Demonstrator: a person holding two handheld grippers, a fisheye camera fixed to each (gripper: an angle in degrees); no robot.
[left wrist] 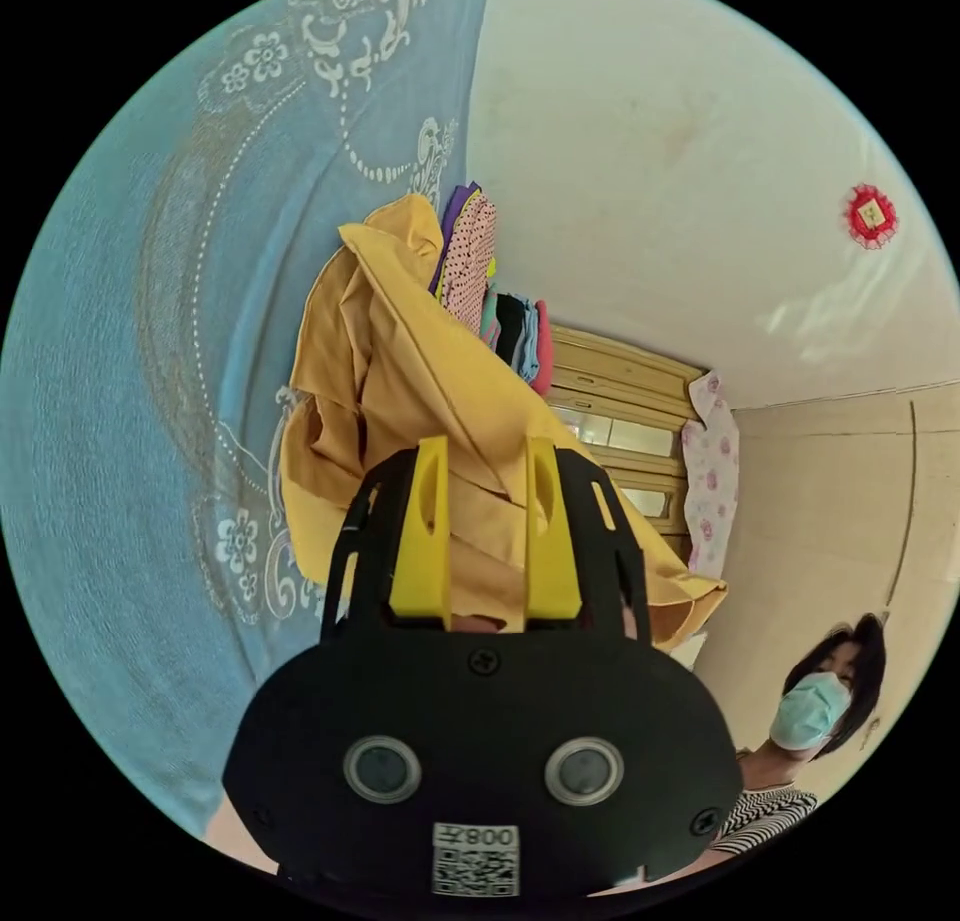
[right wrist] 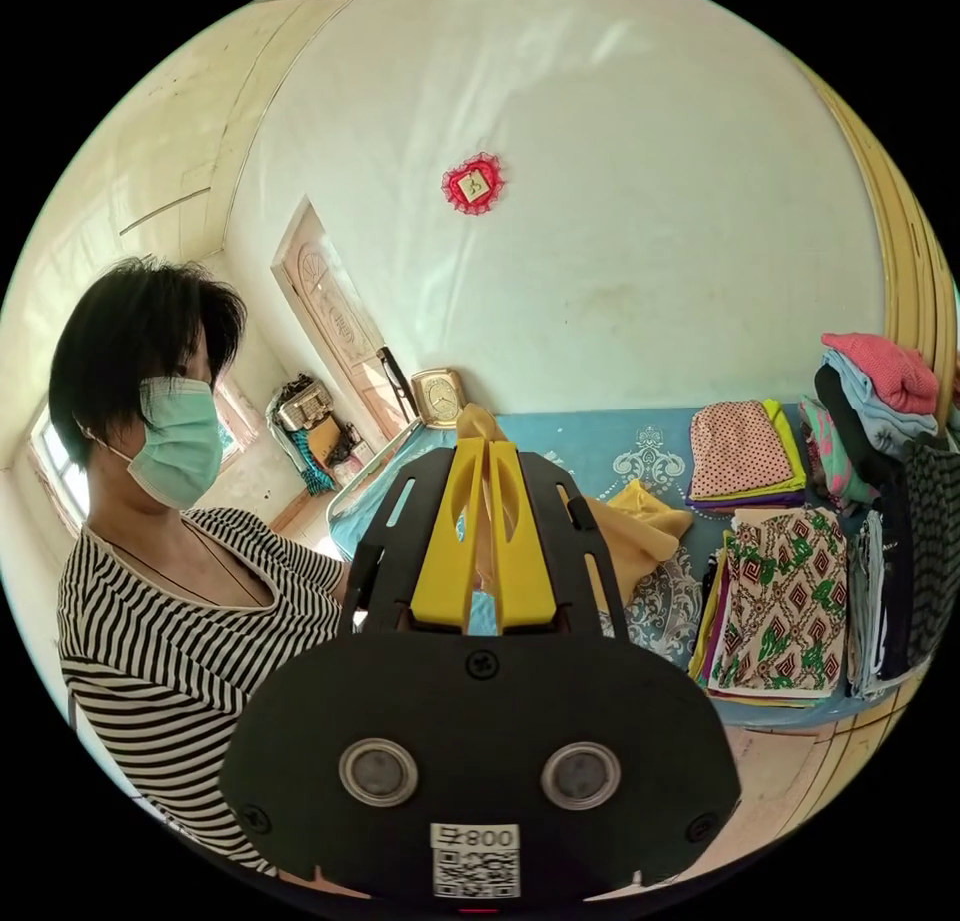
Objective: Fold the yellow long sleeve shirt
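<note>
The yellow long sleeve shirt (left wrist: pixel 400 361) hangs bunched and creased in front of the blue bedspread in the left gripper view. My left gripper (left wrist: pixel 487 451) has its yellow jaws a little apart, with a thick fold of the shirt pressed between them. In the right gripper view, my right gripper (right wrist: pixel 485 446) has its jaws nearly together on a thin edge of the shirt. The rest of the shirt (right wrist: pixel 625 531) trails off to the right over the bed.
A blue patterned bedspread (right wrist: pixel 600 441) covers the bed. Stacks of folded clothes (right wrist: pixel 780 601) lie on it, beside a taller pile (right wrist: pixel 880 381). A person in a striped top (right wrist: pixel 170 581) stands close. A wooden cabinet (left wrist: pixel 610 401) and a door (right wrist: pixel 340 321) line the walls.
</note>
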